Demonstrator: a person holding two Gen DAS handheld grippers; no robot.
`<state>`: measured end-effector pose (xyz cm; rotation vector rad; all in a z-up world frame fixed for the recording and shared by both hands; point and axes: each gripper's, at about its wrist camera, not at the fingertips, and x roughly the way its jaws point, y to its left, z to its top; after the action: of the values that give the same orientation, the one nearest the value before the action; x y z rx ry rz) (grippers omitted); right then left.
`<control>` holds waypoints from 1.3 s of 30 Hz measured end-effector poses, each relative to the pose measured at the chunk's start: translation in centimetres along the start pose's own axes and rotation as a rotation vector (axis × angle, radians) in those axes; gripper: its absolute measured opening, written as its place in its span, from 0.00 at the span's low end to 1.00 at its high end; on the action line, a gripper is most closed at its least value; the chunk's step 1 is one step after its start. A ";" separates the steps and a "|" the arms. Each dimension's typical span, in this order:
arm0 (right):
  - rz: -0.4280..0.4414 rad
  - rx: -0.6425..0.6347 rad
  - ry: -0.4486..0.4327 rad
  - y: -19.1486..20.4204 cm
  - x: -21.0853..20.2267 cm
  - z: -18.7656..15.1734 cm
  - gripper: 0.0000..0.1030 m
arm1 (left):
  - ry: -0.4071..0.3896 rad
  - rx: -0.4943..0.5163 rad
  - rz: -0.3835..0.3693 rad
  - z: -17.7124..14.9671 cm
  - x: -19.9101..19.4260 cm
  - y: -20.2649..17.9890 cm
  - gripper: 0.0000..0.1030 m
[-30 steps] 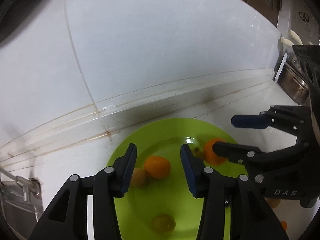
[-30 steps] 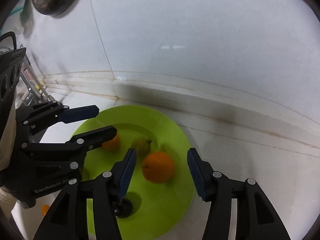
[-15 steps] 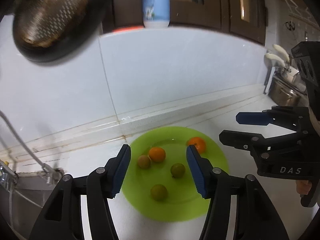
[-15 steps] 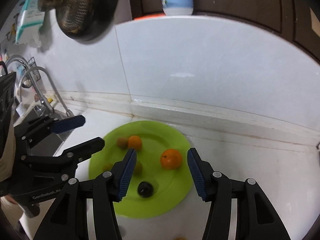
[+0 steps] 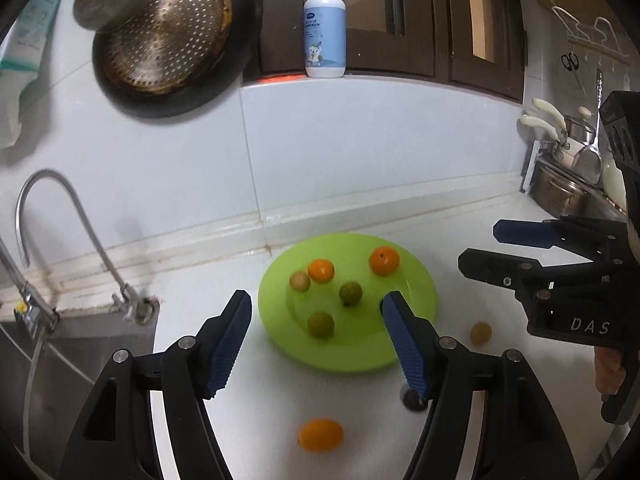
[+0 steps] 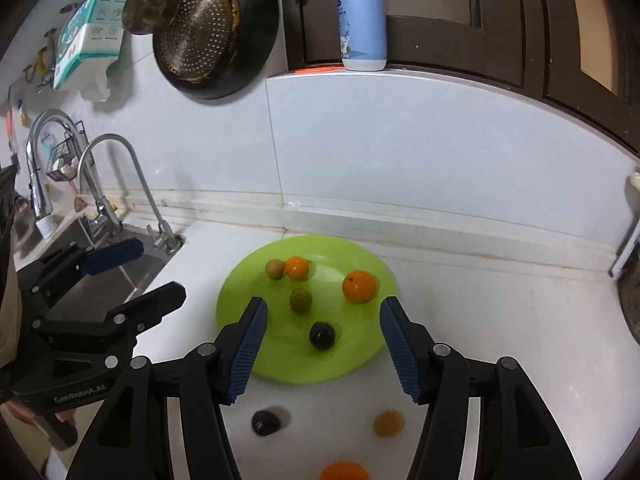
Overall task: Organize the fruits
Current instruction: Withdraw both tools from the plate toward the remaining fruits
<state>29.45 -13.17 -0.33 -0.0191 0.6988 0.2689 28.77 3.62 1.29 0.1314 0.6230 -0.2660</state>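
Both grippers hovered over the white counter (image 6: 500, 320), fingers spread wide, nothing held. Left gripper (image 5: 316, 340) body read "GenRobot.AI"; right gripper (image 6: 320, 344) read "DAS". Green plate (image 6: 240, 300) held five fruits, incl. large orange (image 6: 359, 286) and dark fruit (image 6: 322, 335). Three more lay on the counter near the plate's front edge: orange (image 5: 321, 435), yellowish fruit (image 6: 388, 423), dark one (image 6: 265, 422). Soap bottle (image 5: 325, 28) label unreadable.

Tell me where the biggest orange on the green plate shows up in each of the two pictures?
Left wrist view: the biggest orange sits at the green plate's far right, above centre.
Right wrist view: the orange lies right of centre, on the plate's right side.
Shared landmark: the blue soap bottle on the ledge.
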 end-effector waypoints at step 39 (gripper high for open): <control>0.059 -0.092 0.158 5.4 2.7 -10.9 0.58 | 0.243 -0.028 0.019 -10.2 2.0 0.1 0.66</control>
<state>23.16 -8.44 -9.96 -0.1085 0.8443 0.3585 24.72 5.37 -8.10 0.1436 0.8658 -0.2248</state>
